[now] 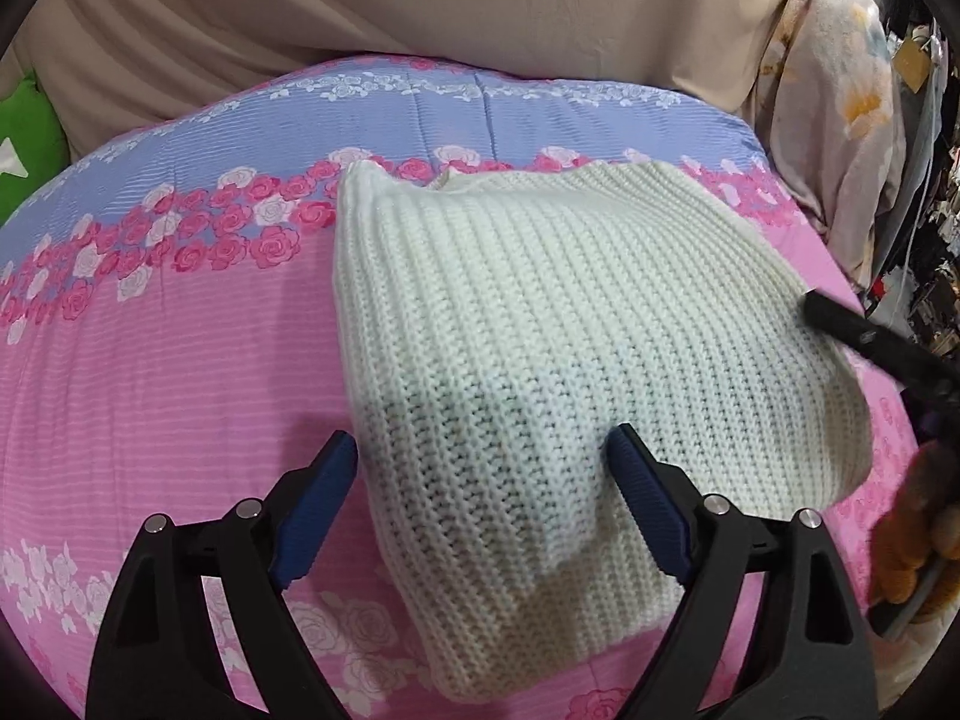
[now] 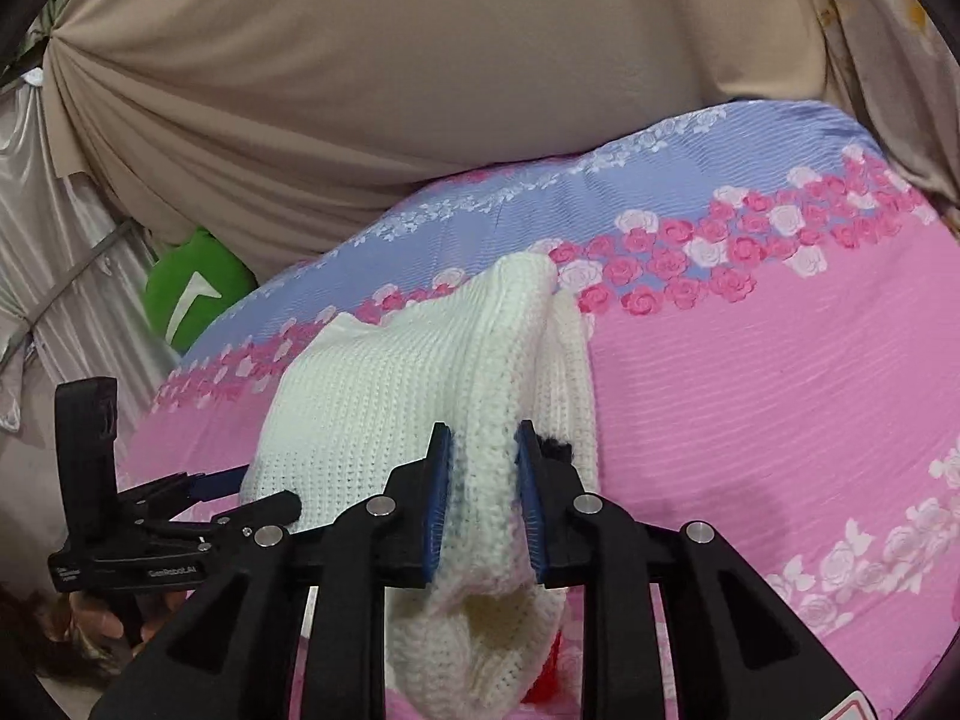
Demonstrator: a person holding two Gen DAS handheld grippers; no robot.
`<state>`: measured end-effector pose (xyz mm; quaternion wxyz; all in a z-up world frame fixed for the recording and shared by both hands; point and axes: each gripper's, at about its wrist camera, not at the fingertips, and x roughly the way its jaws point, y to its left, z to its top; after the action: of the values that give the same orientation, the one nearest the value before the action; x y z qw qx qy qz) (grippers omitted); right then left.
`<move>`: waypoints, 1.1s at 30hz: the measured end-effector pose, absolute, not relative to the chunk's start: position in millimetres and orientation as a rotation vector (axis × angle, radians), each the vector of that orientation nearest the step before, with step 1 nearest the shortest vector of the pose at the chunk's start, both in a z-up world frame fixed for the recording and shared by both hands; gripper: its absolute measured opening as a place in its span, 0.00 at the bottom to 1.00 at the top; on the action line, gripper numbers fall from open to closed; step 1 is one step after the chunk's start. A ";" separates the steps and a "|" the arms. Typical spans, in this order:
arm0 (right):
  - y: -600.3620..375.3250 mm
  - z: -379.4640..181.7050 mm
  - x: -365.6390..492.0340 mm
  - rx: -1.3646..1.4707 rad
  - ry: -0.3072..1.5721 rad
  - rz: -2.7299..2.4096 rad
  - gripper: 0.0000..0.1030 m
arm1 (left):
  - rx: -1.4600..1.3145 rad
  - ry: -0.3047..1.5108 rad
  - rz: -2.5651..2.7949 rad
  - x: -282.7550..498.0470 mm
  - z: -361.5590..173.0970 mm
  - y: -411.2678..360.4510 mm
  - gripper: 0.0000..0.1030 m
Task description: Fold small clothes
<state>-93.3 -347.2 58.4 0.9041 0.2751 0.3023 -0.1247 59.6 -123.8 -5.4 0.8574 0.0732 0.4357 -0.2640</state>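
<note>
A white knitted garment [image 1: 540,312] lies on the pink and blue rose-patterned bedspread [image 1: 150,360]. My left gripper [image 1: 480,462] hovers open over its near corner; one blue pad sits beside the knit's left edge and the other above the fabric, neither pressing. In the right wrist view my right gripper [image 2: 483,468] is shut on a raised fold of the garment [image 2: 384,396], which bunches up between the blue pads and hangs below them. The left gripper [image 2: 261,489] shows at the garment's left side. One black finger [image 1: 840,324] of the right gripper reaches the knit's right edge.
A beige draped cloth [image 1: 420,0] backs the bed, with a green cushion [image 2: 192,294] at its left. Floral fabric [image 1: 840,120] and clutter stand at the right. Something red [image 2: 546,684] shows under the hanging knit. Bare bedspread [image 2: 780,390] stretches right of the garment.
</note>
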 end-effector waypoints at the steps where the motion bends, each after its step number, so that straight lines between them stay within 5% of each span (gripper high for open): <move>1: -344.3 66.5 -98.6 0.562 0.597 -0.254 0.21 | 0.148 0.923 -0.556 60.5 -6.9 -123.4 0.82; 5: -317.7 86.9 -97.2 0.458 0.599 -0.164 0.21 | 0.160 0.917 -0.549 60.2 -7.5 -122.7 0.83; 8: -309.1 38.4 -75.2 0.426 0.798 -0.167 0.20 | 0.171 0.909 -0.545 58.6 -7.4 -123.6 0.83; 9: -310.7 20.0 -69.9 0.434 0.857 -0.179 0.12 | 0.168 0.910 -0.547 58.6 -7.7 -123.2 0.83; 16: -317.8 58.2 -91.1 0.483 0.703 -0.174 0.12 | 0.182 0.909 -0.540 57.9 -8.7 -124.9 0.84; 23: -327.4 21.8 -77.6 0.472 0.807 -0.232 0.11 | 0.177 0.913 -0.532 56.0 -8.8 -126.3 0.84; 30: -347.2 75.8 -54.3 0.411 0.655 -0.222 0.16 | 0.206 0.789 -0.540 52.8 27.0 -139.6 0.82; 33: -375.1 58.3 -18.1 0.481 0.712 -0.181 0.32 | 0.217 0.760 -0.539 61.6 34.2 -153.4 0.82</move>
<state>-18.1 -375.1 58.3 0.9051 0.2327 0.3448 -0.0876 61.6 -153.4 34.2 0.8878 0.1045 0.3656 -0.2593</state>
